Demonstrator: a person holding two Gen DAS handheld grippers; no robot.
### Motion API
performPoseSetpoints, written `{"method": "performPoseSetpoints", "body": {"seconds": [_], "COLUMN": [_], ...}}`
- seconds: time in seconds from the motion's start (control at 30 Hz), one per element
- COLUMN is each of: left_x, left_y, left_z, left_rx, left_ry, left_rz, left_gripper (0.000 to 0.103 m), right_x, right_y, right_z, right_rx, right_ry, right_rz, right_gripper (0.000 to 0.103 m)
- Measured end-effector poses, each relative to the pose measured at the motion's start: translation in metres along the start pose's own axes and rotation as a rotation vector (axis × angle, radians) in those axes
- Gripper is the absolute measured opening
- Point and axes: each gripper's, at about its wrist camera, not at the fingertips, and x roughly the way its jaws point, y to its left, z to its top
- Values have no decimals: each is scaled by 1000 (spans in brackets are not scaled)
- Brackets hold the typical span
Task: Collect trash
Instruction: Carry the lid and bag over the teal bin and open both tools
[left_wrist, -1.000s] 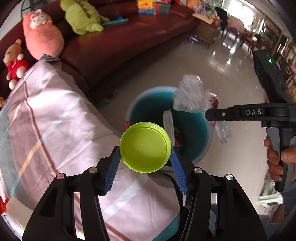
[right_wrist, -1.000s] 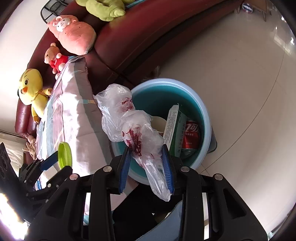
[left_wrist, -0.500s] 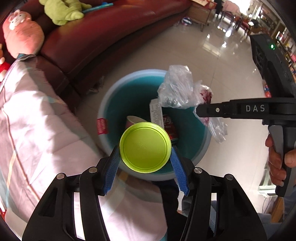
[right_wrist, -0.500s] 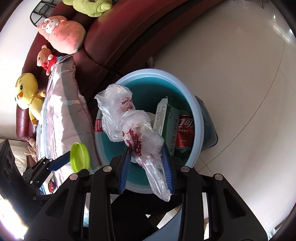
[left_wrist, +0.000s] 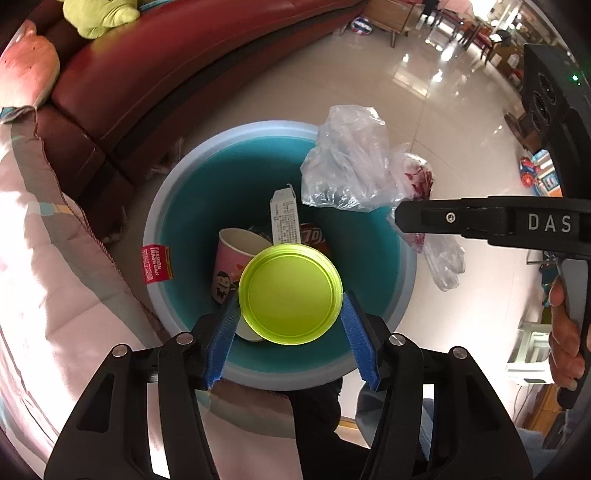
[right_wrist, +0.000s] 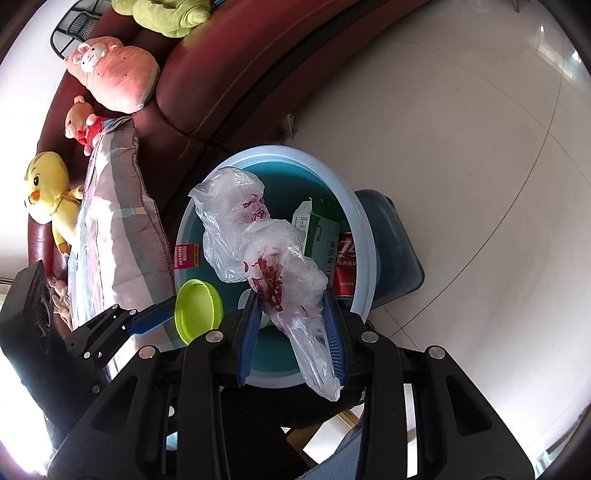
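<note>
**Both pieces over the bin, neither dropped yet**

Nearest to me in the left wrist view, my left gripper (left_wrist: 290, 314) has its blue fingers (left_wrist: 221, 343) pinching a lime-green plastic lid (left_wrist: 290, 294) by its rim, held flat right above the mouth of the teal trash bin (left_wrist: 184, 206). In the right wrist view, my right gripper (right_wrist: 291, 325) has its fingers clamped on a crumpled clear plastic bag with red print (right_wrist: 258, 243); the bag's bulk hangs over the bin's opening and its tail trails back between the fingers.

I judge the task well along: already in the bin lie a pink paper cup (left_wrist: 231, 258), a white-and-green carton (left_wrist: 284, 218) and a red drink can (left_wrist: 314, 234). What remains, as far as I can see, is letting go of the lid and the bag.

Around the bin: a striped quilt (left_wrist: 55, 258) at lower left lies against its rim, and beyond that a dark red sofa (left_wrist: 184, 55) carries plush toys, among them a yellow duck (right_wrist: 46, 192) and a pink one (right_wrist: 114, 74). Tiled floor (right_wrist: 461, 129) stretches to the upper right. Nothing blocks the opening; the two grippers are close together, so I would mind them knocking.
</note>
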Motion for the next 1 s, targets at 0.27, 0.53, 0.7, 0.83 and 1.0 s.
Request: {"method": "performPoseSetpoints", "body": {"seconds": [0.27, 0.53, 0.7, 0.83, 1.0], "left_x": [-4, -10, -18, -32, -45], "left_y": [1, 3, 15, 23, 37], "left_z": [0, -4, -10, -12, -18], "left_rx": [-7, -26, -63, -102, -145], "left_ry": [-11, -22, -28, -45, -76], "left_rz": [-29, -22, -21, -20, -13], "left_gripper": [58, 66, 67, 69, 78], "right_x": [5, 1, 8, 13, 12], "right_y": [7, 8, 14, 19, 27], "right_z": [2, 5, 4, 4, 2], "right_rx": [-11, -20, -25, -25, -36], "right_ry": [7, 3, 15, 28, 26], "right_rz": [3, -11, -11, 2, -10], "right_gripper": [32, 32, 35, 53, 57]}}
